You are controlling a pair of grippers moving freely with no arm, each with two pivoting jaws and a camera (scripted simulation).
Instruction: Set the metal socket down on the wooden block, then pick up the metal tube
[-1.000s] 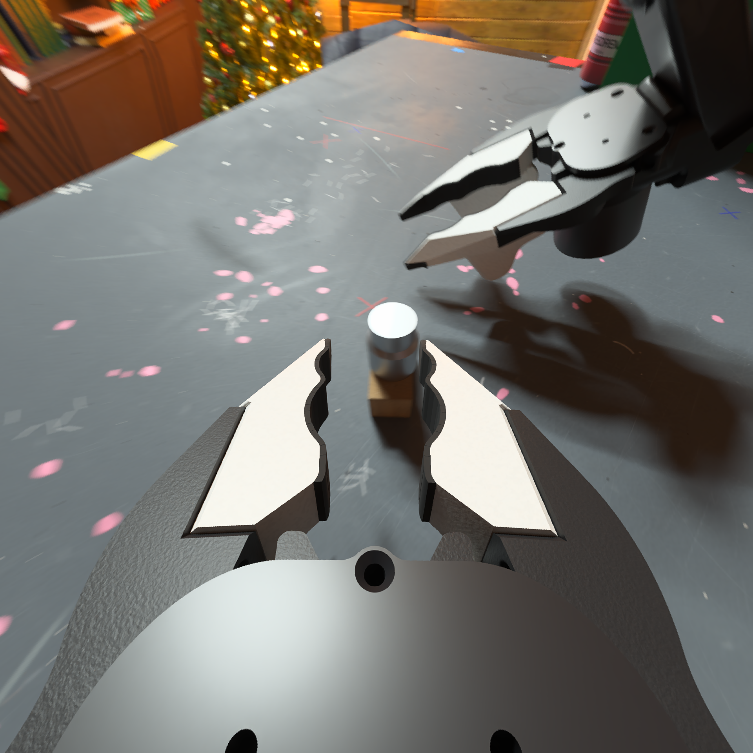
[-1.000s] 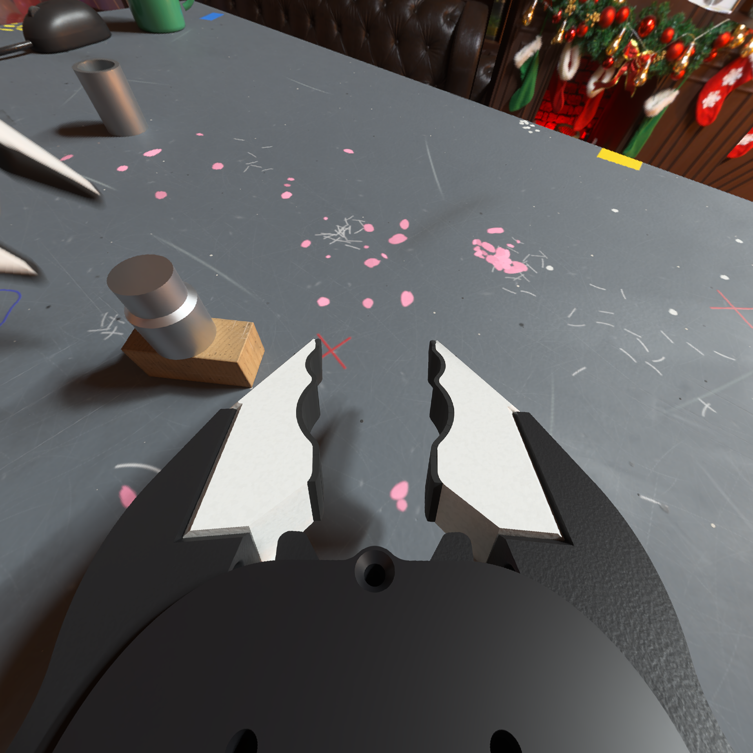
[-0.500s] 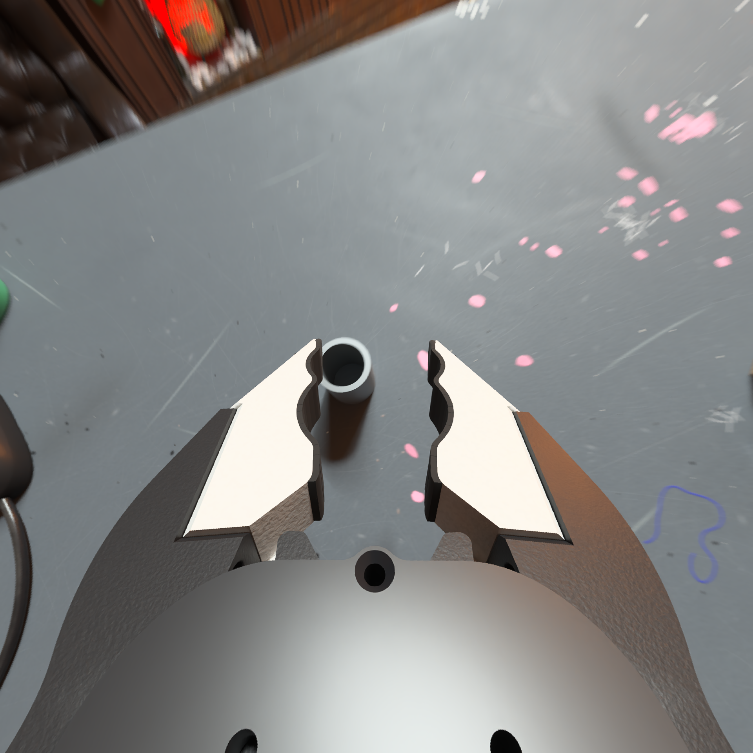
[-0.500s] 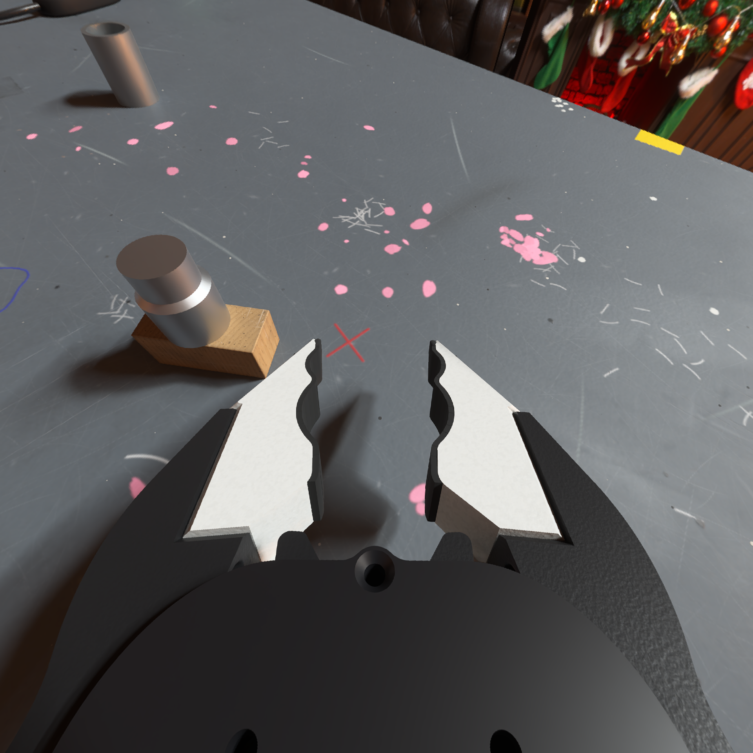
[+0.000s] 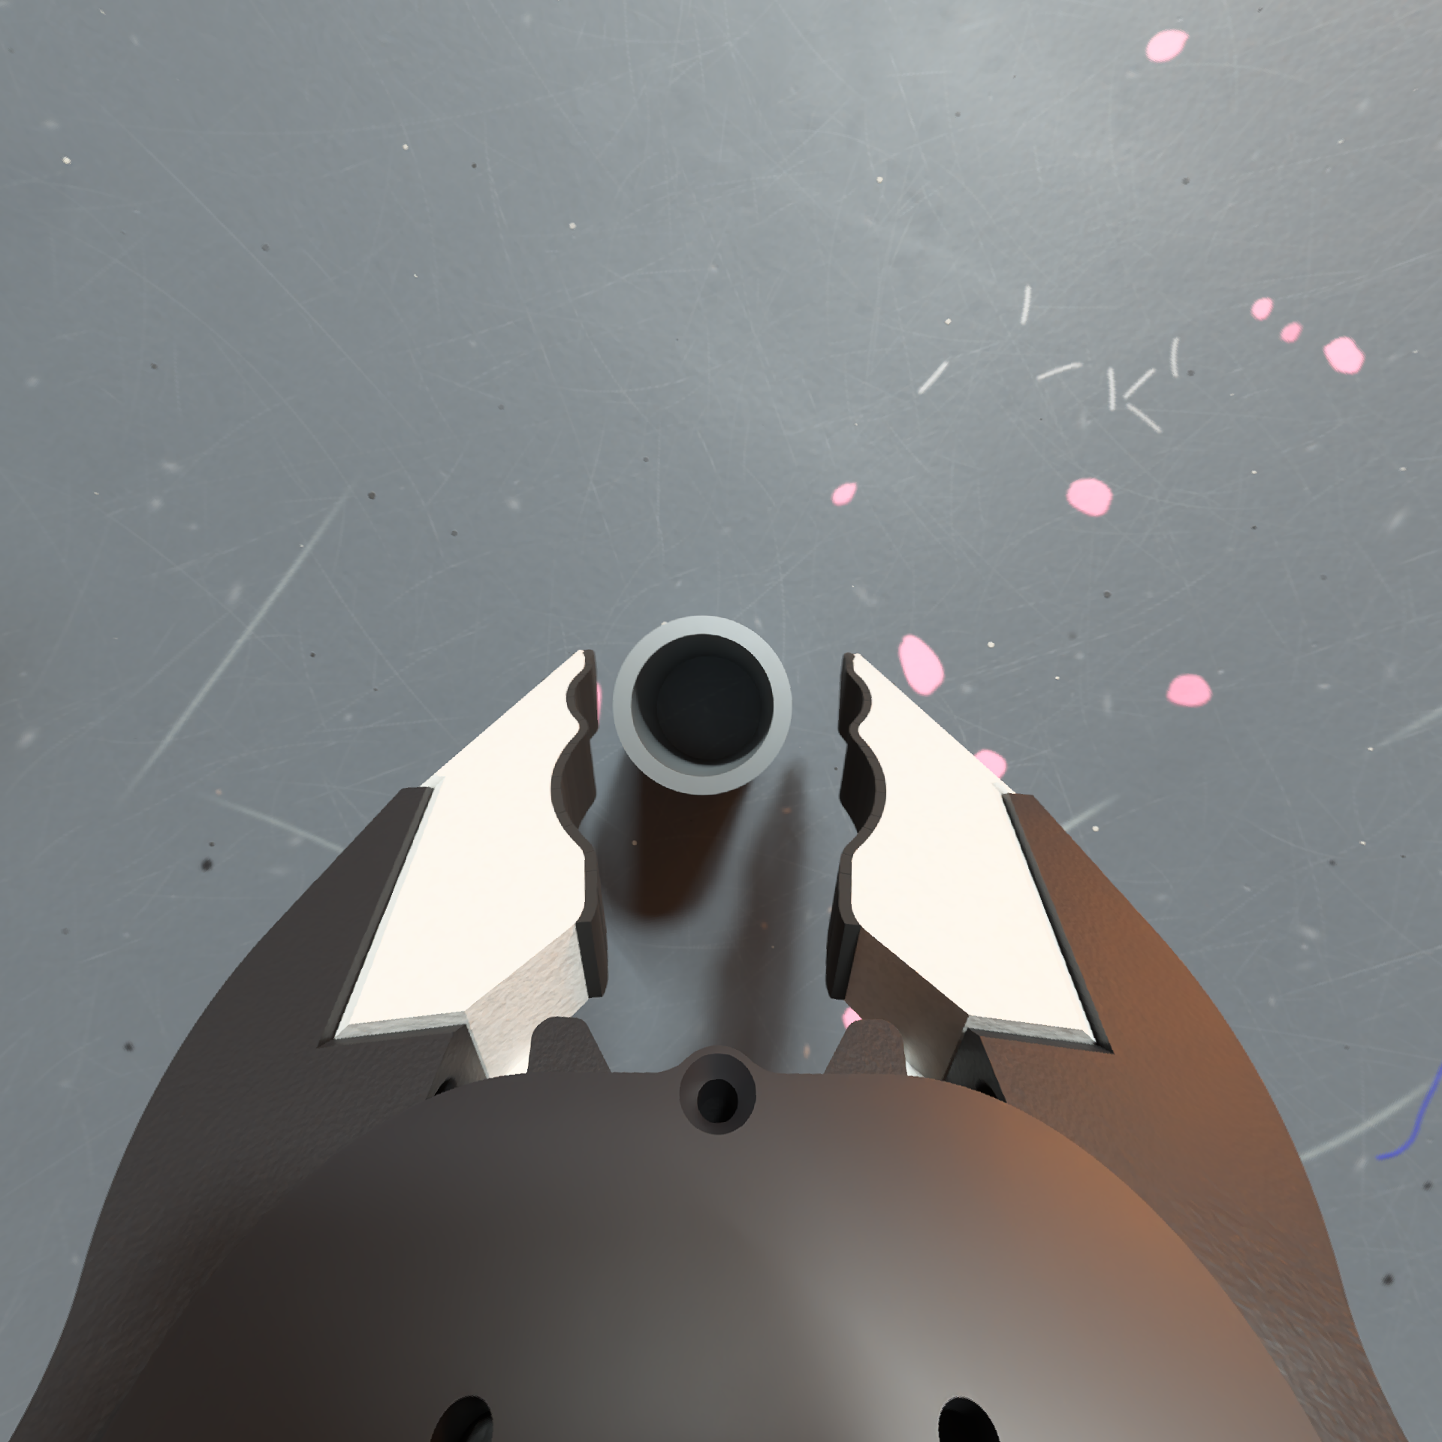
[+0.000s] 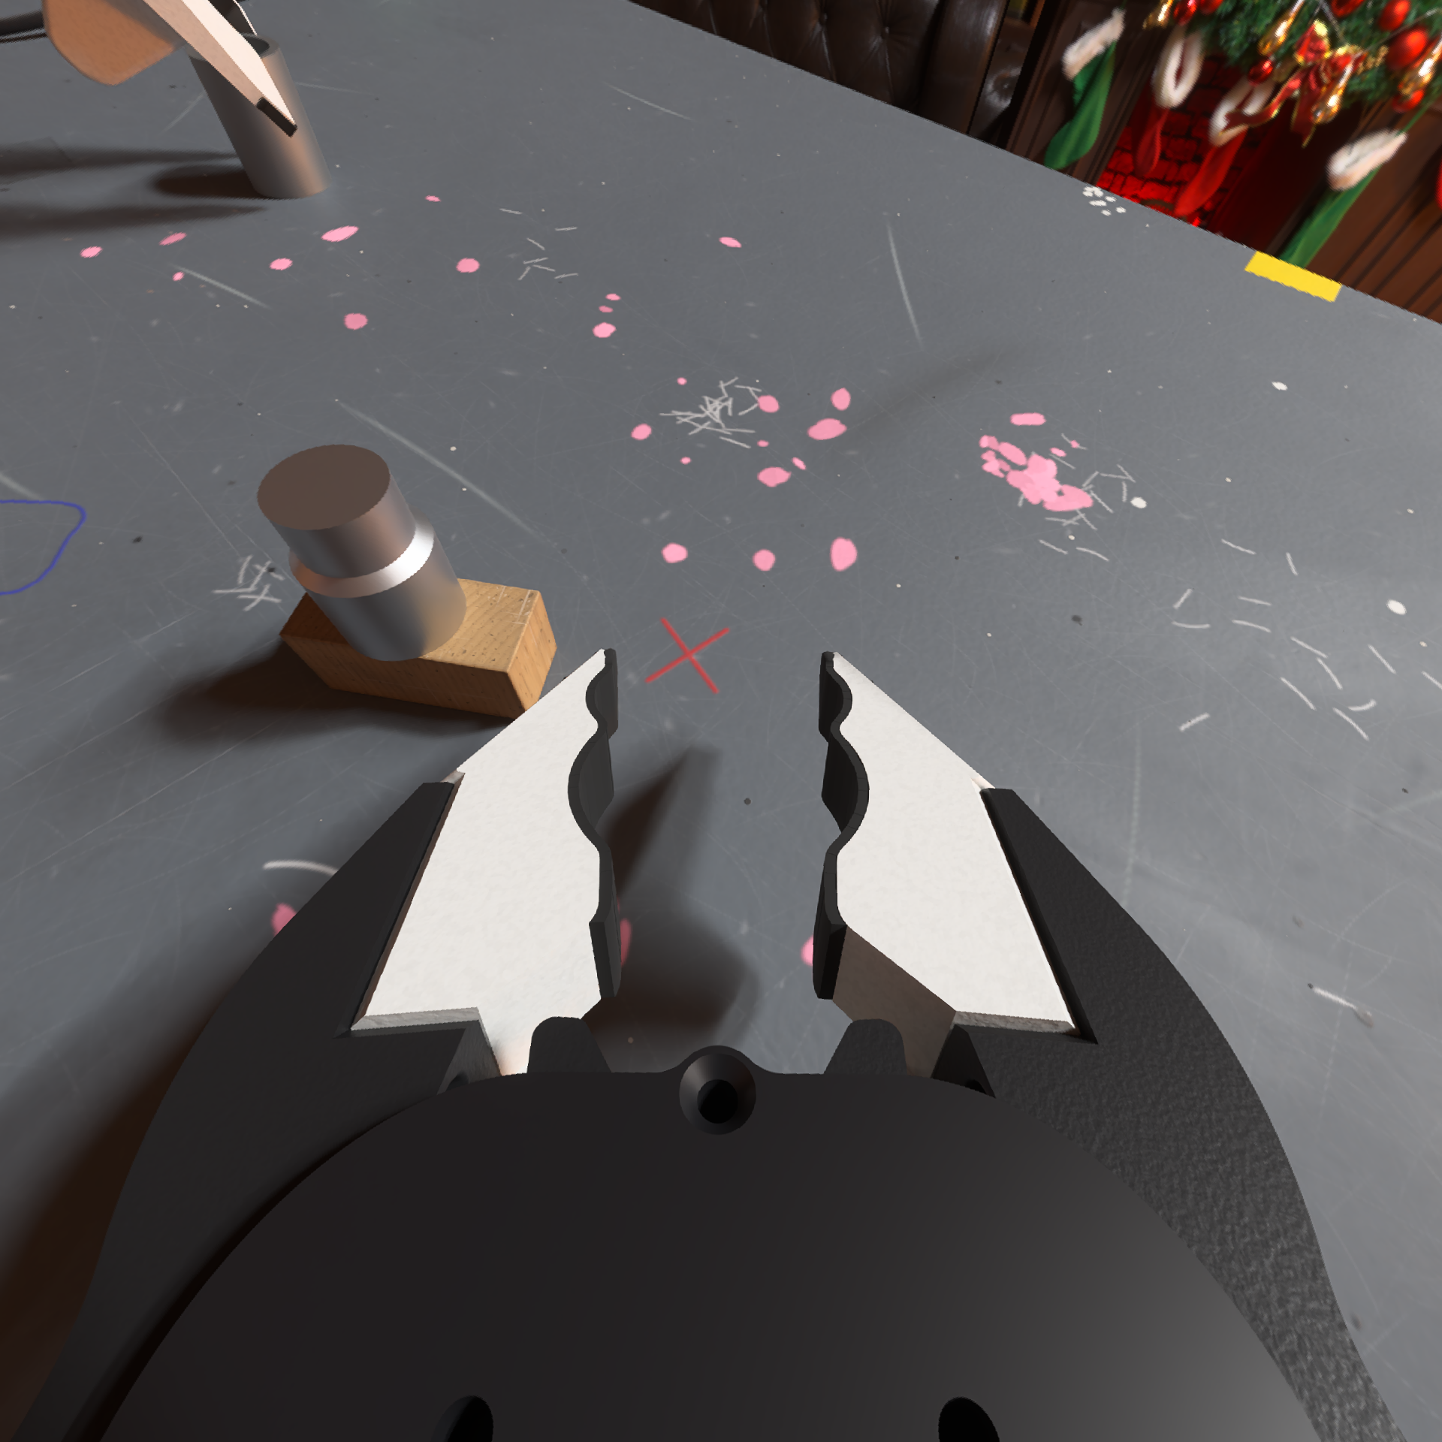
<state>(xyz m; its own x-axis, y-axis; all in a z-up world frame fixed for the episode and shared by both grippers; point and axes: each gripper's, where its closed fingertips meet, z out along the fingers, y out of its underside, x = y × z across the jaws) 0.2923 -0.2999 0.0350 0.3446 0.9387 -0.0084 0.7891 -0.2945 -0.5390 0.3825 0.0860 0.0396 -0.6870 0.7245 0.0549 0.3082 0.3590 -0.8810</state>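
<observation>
The metal tube [image 5: 702, 706] stands upright on the grey table, seen from above with its open end up. My left gripper [image 5: 716, 671] is open and points straight down over it, one fingertip on each side of the tube, not touching. The tube also shows far left in the right wrist view [image 6: 273, 140], with the left gripper's fingers [image 6: 234, 55] around its top. The metal socket [image 6: 359, 546] stands on the wooden block [image 6: 468, 655]. My right gripper [image 6: 714, 663] is open and empty, just right of the block, above the table.
The grey table [image 6: 1014, 702] bears pink paint spots, scratches and a red cross mark [image 6: 687, 655]. A yellow tape piece [image 6: 1291, 277] marks the far edge. Beyond it are a dark leather sofa [image 6: 897, 47] and red and green Christmas decorations [image 6: 1248, 101].
My left gripper left the socket on the block, swung over to the tube, and has come down so the tube sits centred between its open fingers. My right gripper drifted slightly.
</observation>
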